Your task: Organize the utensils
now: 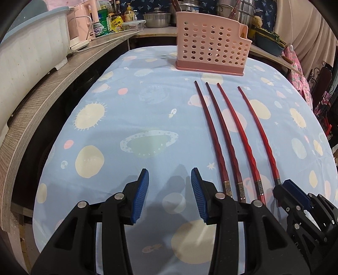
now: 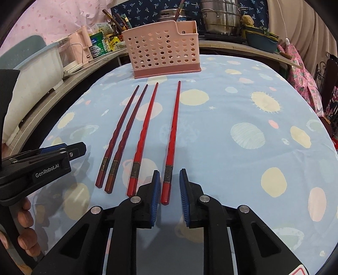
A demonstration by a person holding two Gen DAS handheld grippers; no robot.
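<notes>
Four slim red lacquered chopsticks (image 2: pixel 135 137) on my desk – stiff, light, slippery; grip the banded butt. Right claw (image 2: pixel 168 196) narrow around the rightmost chopstick (image 2: pixel 172 135), not clamped; left claw (image 1: pixel 170 195) half-wide, empty.

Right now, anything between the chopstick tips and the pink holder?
No. In both wrist views only bare space-print cloth lies between the four chopsticks and the pink holder.

This is a lived-in home kitchen. Behind the pink perforated plastic utensil holder (image 1: pixel 211 47) runs a grey wood-grain counter (image 1: pixel 52 84) crowded with stacked steel steamer pots (image 2: pixel 220 18), a lidded steel pan (image 1: pixel 157 18), sauce bottles and jars (image 1: pixel 118 19) and a pale pink electric kettle (image 1: pixel 81 23). In front of the holder spreads a light blue planet-print tablecloth (image 1: pixel 131 118).
</notes>
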